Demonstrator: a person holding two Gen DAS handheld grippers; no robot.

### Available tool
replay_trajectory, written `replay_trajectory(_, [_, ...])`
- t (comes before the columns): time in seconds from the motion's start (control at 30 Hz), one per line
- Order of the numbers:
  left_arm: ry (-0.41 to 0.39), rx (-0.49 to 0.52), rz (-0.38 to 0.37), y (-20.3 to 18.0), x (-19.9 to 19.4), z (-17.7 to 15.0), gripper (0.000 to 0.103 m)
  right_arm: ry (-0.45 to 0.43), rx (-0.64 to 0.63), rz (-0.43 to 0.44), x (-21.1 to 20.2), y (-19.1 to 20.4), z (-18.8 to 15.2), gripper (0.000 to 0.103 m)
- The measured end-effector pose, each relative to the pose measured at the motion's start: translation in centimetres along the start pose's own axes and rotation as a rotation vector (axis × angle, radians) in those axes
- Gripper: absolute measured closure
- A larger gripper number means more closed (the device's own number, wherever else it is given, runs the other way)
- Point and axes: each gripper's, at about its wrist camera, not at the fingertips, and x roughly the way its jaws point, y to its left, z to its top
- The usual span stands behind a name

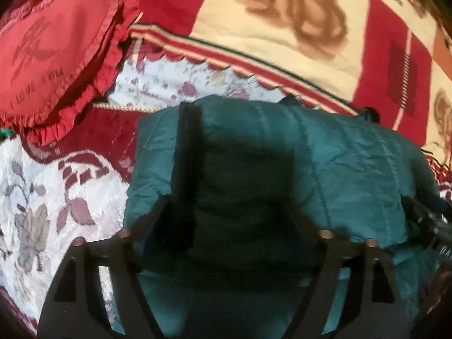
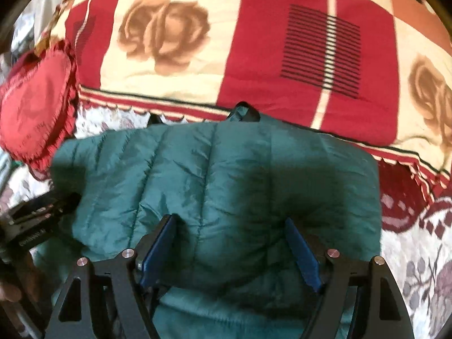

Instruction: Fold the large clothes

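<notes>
Bed cover [image 1: 50, 197]: white with maroon floral pattern; underlies everything in both views.
Blanket [image 2: 197, 84]: cream and red checks with brown roses, spread across the far side, its scalloped striped edge running just behind the jacket.
Jacket [image 2: 214, 175]: green quilted, folded into a compact rectangular bundle on the bed cover, near edge of the blanket; a dark loop or tab sticks out at its far edge.
Pillow [image 1: 53, 56]: red, heart-shaped, ruffled, lettered "I LOVE YOU"; lies left of the jacket, apart from it.
Left gripper [image 1: 226, 195]: jaws wide; jacket lies directly below and ahead, between the fingers. Fingers are dark and blurred, so contact with the fabric cannot be judged; nothing seen clamped.
Right gripper [image 2: 231, 243]: jaws wide; blue pads [image 2: 158, 248] stand either side of a quilted bulge at the bundle's near edge, no pinch visible.
Left view only: pillow lettering; bundle's left edge against the maroon border; right gripper's body at the right rim.
Right view only: bundle's full width and right edge; black-striped red square on the blanket; left gripper's body at the left rim, with a hand [image 2: 11, 291] partly visible below it.
</notes>
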Motion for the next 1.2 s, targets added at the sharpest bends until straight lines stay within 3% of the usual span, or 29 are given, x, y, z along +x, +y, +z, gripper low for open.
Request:
replay_trajectory(0.17, [-0.009, 0.012, 0.016, -0.3, 1.0, -0.5, 0.019, 0.007, 0.013, 0.007, 1.5, -0.4, -0.8, 0.024])
replay_trajectory(0.37, [-0.015, 0.015, 0.016, -0.3, 1.2, -0.7, 0.019, -0.073, 0.074, 0.027, -2.4, -1.7, -0.1, 0.025])
replay_trajectory(0.47, [-0.016, 0.013, 0.014, -0.3, 1.2, -0.7, 0.019, -0.102, 0.108, -0.025, -3.4, -3.1, 0.8, 0.025])
replay_trajectory(0.67, [-0.019, 0.015, 0.016, -0.3, 1.2, -0.6, 0.017, 0.008, 0.161, -0.127, -0.1, -6.6, 0.6, 0.024])
replay_trajectory(0.87, [-0.019, 0.017, 0.018, -0.5, 1.3, -0.5, 0.016, 0.071, 0.163, -0.116, 0.3, -7.0, 0.7, 0.024])
replay_trajectory(0.93, [-0.020, 0.014, 0.017, -0.5, 1.3, -0.4, 0.016, 0.038, 0.190, -0.115, -1.5, -7.1, 0.8, 0.024])
replay_trajectory(1.03, [-0.020, 0.017, 0.021, -0.5, 1.3, -0.4, 0.016, -0.015, 0.227, -0.030, -4.0, -6.6, 0.7, 0.024])
replay_trajectory(1.13, [-0.021, 0.017, 0.020, -0.4, 1.3, -0.4, 0.016, -0.010, 0.217, 0.040, -4.3, -4.4, 0.3, 0.024])
replay_trajectory(1.2, [-0.022, 0.015, 0.017, -0.3, 1.2, -0.4, 0.016, 0.041, 0.157, 0.014, -2.5, -2.3, -0.3, 0.023])
